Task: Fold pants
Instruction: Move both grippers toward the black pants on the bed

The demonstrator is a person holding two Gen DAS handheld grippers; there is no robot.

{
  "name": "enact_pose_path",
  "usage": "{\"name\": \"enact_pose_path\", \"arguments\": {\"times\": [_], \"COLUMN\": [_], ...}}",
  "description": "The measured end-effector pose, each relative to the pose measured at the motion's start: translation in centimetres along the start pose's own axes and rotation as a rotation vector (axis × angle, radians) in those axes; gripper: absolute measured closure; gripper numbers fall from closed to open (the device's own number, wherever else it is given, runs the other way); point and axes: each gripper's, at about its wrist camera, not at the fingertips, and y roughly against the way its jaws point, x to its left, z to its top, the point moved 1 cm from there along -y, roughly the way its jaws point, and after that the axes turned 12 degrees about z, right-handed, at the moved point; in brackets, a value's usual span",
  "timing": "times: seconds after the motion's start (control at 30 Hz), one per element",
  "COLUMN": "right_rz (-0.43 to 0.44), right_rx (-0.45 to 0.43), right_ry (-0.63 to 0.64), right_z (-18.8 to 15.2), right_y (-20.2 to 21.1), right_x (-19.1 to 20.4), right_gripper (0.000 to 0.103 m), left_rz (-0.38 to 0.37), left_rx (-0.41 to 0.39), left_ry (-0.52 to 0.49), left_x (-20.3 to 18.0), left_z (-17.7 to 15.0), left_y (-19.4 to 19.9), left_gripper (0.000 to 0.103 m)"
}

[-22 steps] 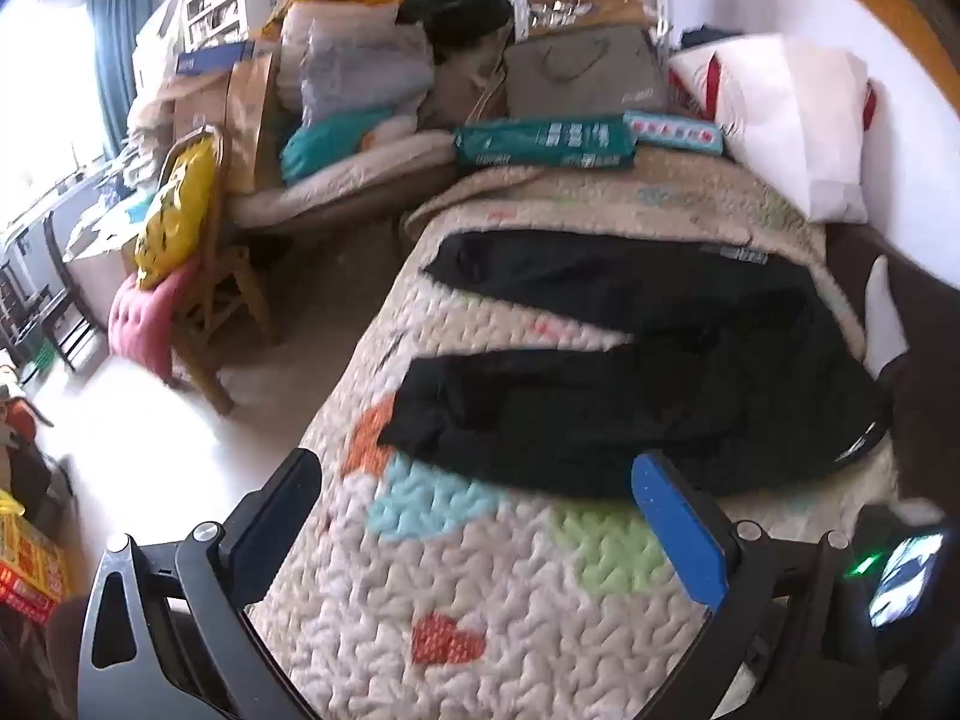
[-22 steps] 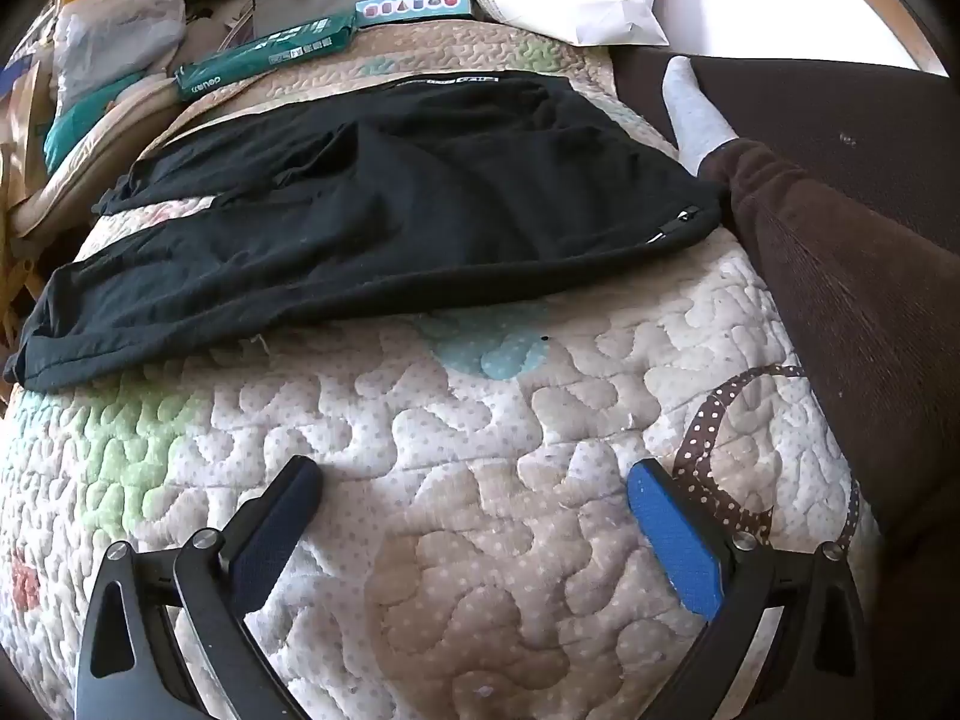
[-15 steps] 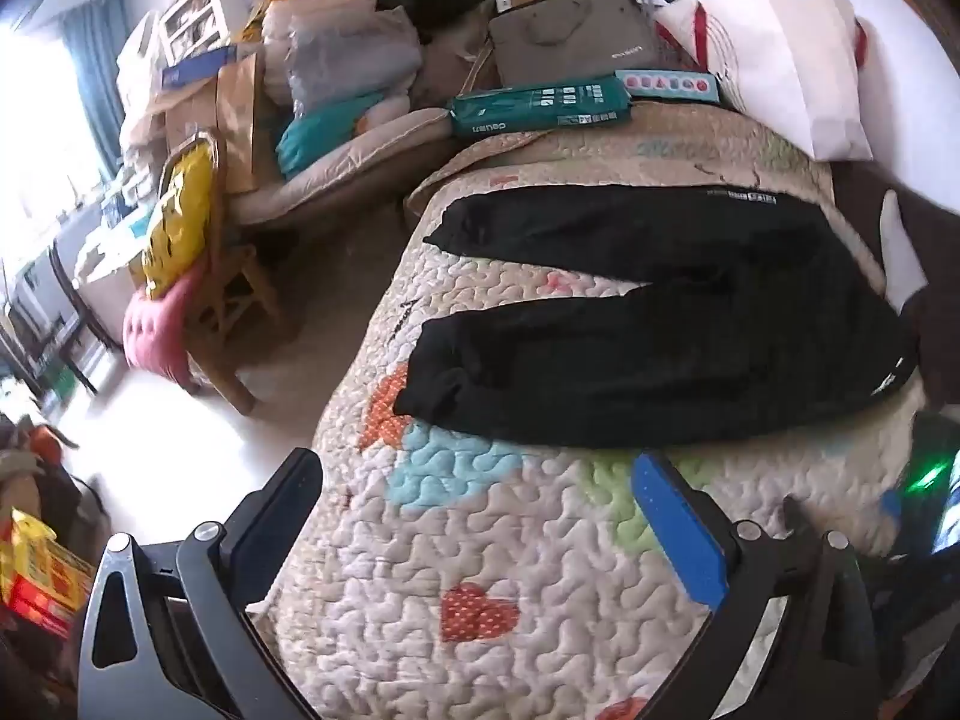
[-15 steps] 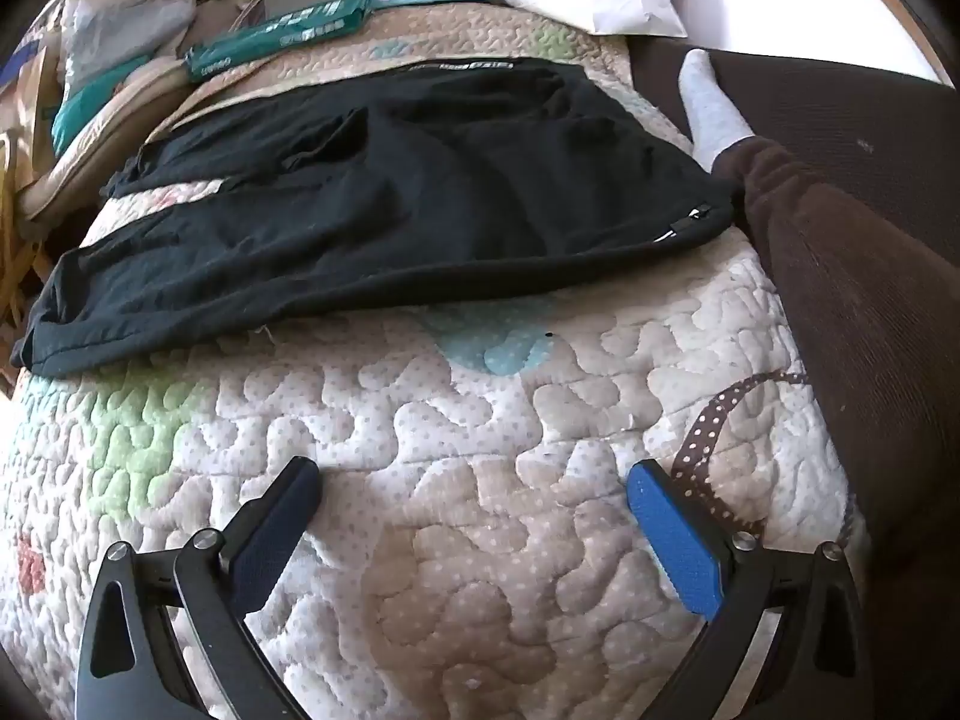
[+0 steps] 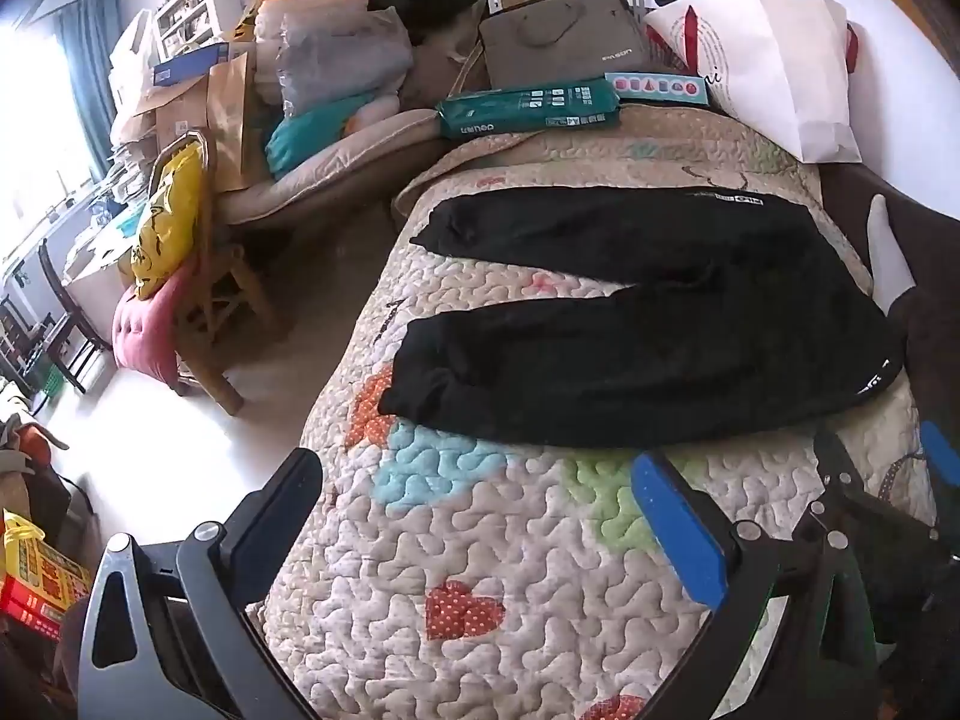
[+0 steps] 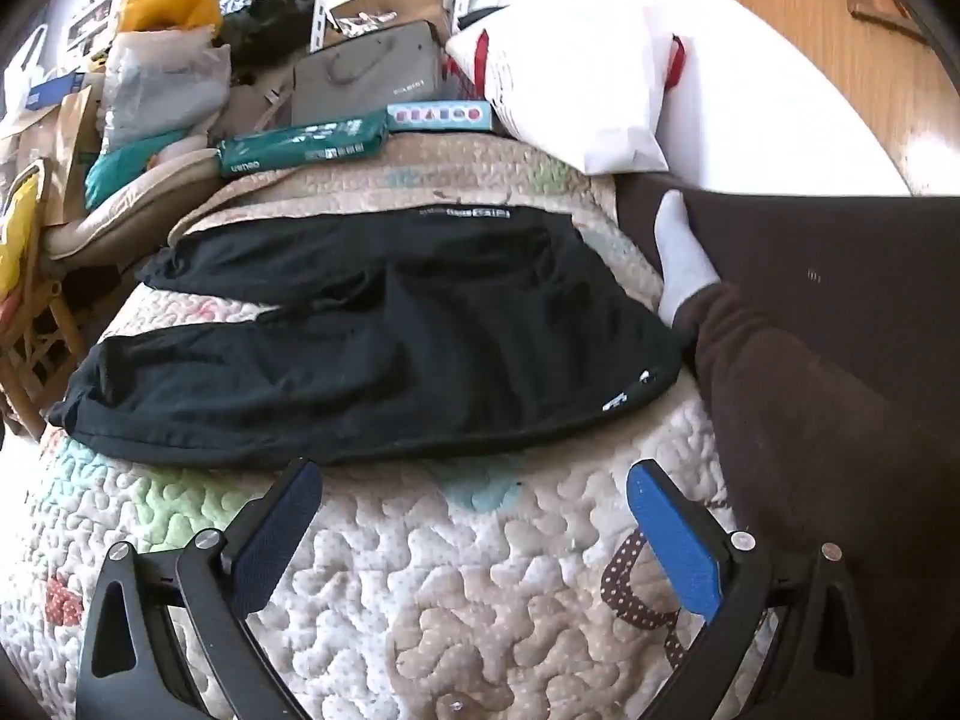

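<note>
Both tongs, left tongs (image 5: 474, 480) and right tongs (image 6: 474, 489), hover spread wide and empty over the quilted bed (image 5: 540, 570). Black pants (image 6: 372, 348) lie flat across the quilt, legs apart, just beyond the right tongs' tips.

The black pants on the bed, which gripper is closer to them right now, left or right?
Right. The right gripper sits at the near edge of the pants, its left fingertip almost at the hem. The left gripper is open too, a bit short of the pants, quilt showing between.
</note>
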Motion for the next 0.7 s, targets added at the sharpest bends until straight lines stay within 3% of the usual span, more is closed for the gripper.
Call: {"name": "enact_pose_path", "arguments": {"times": [0.27, 0.7], "right_rz": [0.038, 0.057], "right_rx": [0.02, 0.063], "right_ry": [0.013, -0.004], "right_z": [0.8, 1.0], "right_y": [-0.1, -0.8], "right_x": [-0.2, -1.2], "right_gripper": [0.0, 0.0], "left_rz": [-0.007, -0.008], "left_rx": [0.008, 0.044], "left_ry": [0.002, -0.005], "left_x": [-1.6, -2.1], "left_z": [0.5, 0.0], "left_y": [1.9, 1.1], "left_gripper": [0.001, 0.001]}}
